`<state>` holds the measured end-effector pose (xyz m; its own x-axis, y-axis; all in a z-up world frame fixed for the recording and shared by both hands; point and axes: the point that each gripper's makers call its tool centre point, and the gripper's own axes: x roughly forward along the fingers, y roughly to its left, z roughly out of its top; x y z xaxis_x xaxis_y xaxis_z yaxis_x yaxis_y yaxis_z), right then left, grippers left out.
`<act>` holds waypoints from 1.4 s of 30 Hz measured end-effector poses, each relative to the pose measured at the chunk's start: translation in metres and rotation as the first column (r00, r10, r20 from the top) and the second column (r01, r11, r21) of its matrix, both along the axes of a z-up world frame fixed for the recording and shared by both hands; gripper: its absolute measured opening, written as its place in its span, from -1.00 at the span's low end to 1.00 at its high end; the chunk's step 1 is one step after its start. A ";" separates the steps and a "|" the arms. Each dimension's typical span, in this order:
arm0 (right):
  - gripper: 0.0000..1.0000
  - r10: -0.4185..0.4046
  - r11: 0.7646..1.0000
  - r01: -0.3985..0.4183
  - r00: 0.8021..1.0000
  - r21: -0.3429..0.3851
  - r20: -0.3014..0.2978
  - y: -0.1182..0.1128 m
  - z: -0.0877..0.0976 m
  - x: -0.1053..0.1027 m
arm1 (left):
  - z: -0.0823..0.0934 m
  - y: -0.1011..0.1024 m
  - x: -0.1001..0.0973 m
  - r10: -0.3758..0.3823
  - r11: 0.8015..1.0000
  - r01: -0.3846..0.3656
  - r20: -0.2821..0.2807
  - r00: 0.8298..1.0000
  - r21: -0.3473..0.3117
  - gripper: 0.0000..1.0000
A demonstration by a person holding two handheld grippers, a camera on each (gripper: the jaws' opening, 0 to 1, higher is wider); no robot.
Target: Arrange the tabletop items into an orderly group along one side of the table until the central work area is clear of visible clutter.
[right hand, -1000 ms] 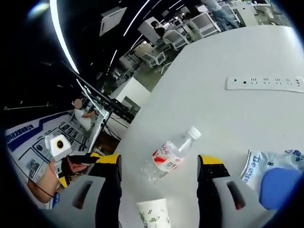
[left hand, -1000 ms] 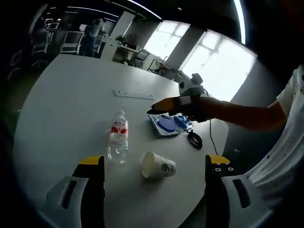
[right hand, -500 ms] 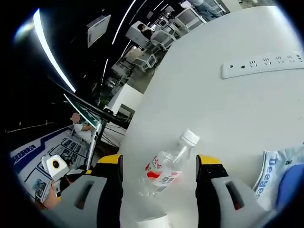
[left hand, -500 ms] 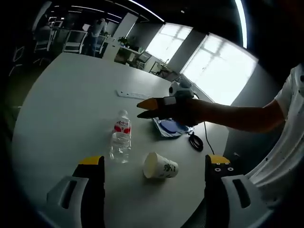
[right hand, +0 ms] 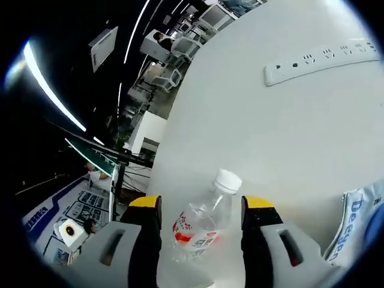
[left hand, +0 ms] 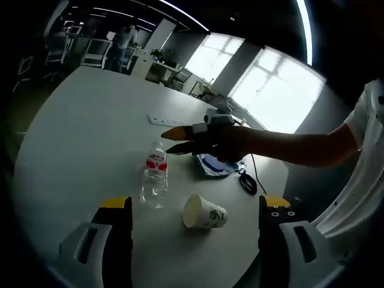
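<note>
Right gripper has advanced over white surface toward clear plastic water bottle with red label; bottle now lies between its wide-open jaws, nothing gripped. Left gripper open, empty, hanging back from bottle. White paper cup with green print on its side beside bottle. Blue-and-white packet past cup. White power strip beyond bottle.

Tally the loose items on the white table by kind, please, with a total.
Water bottle: 1
Paper cup, lying on its side: 1
Blue-and-white packet: 1
Power strip: 1
Small black item with a cord: 1
Total: 5
</note>
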<state>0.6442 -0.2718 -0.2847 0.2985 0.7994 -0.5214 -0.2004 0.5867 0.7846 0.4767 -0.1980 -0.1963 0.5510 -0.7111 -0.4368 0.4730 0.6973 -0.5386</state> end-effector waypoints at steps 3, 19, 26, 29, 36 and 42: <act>-0.05 -0.019 1.000 0.019 0.999 -0.007 -0.026 0.001 -0.004 0.001 | 0.001 -0.001 0.000 -0.001 1.000 0.001 0.005 1.000 -0.013 0.79; -0.30 -0.100 0.995 0.100 0.992 -0.005 -0.080 0.005 -0.024 0.018 | -0.008 0.005 -0.003 0.015 1.000 -0.015 0.001 1.000 -0.027 0.77; -0.34 -0.119 0.993 0.120 0.989 0.001 -0.092 0.009 -0.028 0.020 | -0.009 0.006 -0.004 0.019 0.999 -0.019 0.002 1.000 -0.034 0.77; -0.38 -0.126 0.992 0.127 0.987 0.006 -0.097 0.010 -0.031 0.020 | -0.013 0.008 -0.004 0.023 0.999 -0.023 -0.004 1.000 -0.033 0.77; -0.56 -0.134 0.991 0.134 0.987 -0.004 -0.086 0.007 -0.037 0.023 | -0.015 0.008 -0.004 0.024 0.999 -0.025 -0.006 1.000 -0.038 0.77; -0.58 -0.151 0.988 0.152 0.985 0.012 -0.087 0.008 -0.038 0.025 | -0.019 0.009 -0.004 0.023 0.999 -0.023 -0.010 1.000 -0.035 0.77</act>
